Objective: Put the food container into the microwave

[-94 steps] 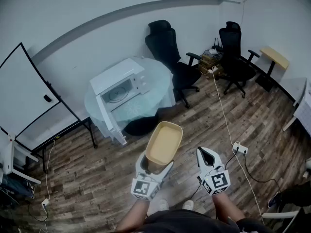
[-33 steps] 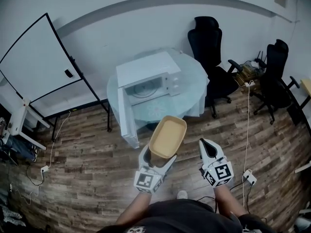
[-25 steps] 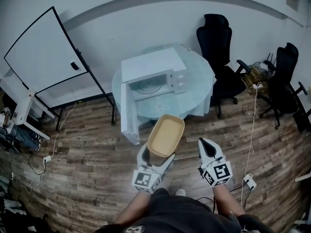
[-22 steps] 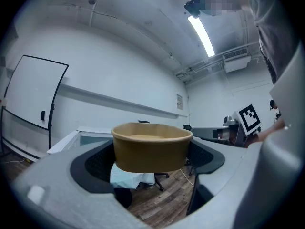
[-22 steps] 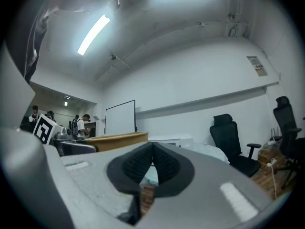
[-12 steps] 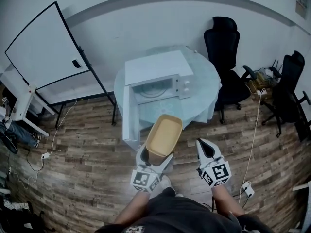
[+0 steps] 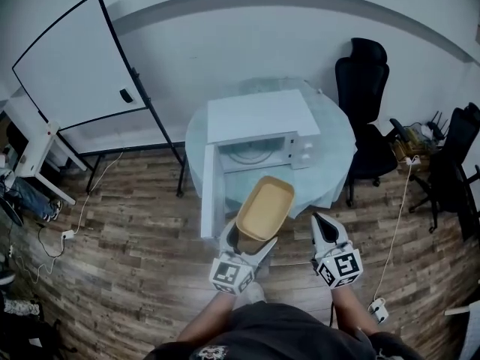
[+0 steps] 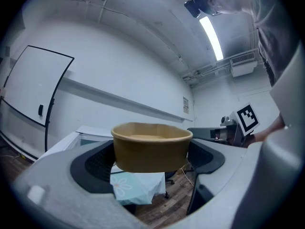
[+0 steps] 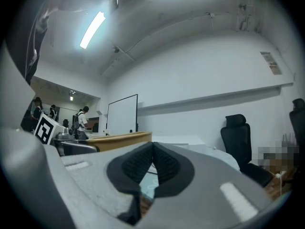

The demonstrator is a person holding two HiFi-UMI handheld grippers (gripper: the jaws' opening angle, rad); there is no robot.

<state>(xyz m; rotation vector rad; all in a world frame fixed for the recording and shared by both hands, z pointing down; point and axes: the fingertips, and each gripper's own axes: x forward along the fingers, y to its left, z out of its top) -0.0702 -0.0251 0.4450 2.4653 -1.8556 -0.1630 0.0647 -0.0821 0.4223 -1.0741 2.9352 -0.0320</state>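
A tan, empty food container (image 7: pixel 265 208) hangs in the air in front of me, with my left gripper (image 7: pixel 247 244) shut on its near end. In the left gripper view the container (image 8: pixel 151 146) fills the space between the two dark pads. The white microwave (image 7: pixel 259 132) stands on a round glass table (image 7: pixel 336 152), its door (image 7: pixel 208 211) swung open toward me and the cavity with its turntable exposed. The container is short of the table, just right of the open door. My right gripper (image 7: pixel 324 232) is shut and holds nothing, beside the container on the right.
A whiteboard on a stand (image 7: pixel 75 70) is at the left. Black office chairs (image 7: pixel 365 88) stand right of the table, with cables and a power strip (image 7: pixel 376 307) on the wooden floor. People (image 9: pixel 81 120) stand far off in the right gripper view.
The microwave and table have come nearer and more central as I walked toward them. The container stays held in my left gripper, now just before the open door.
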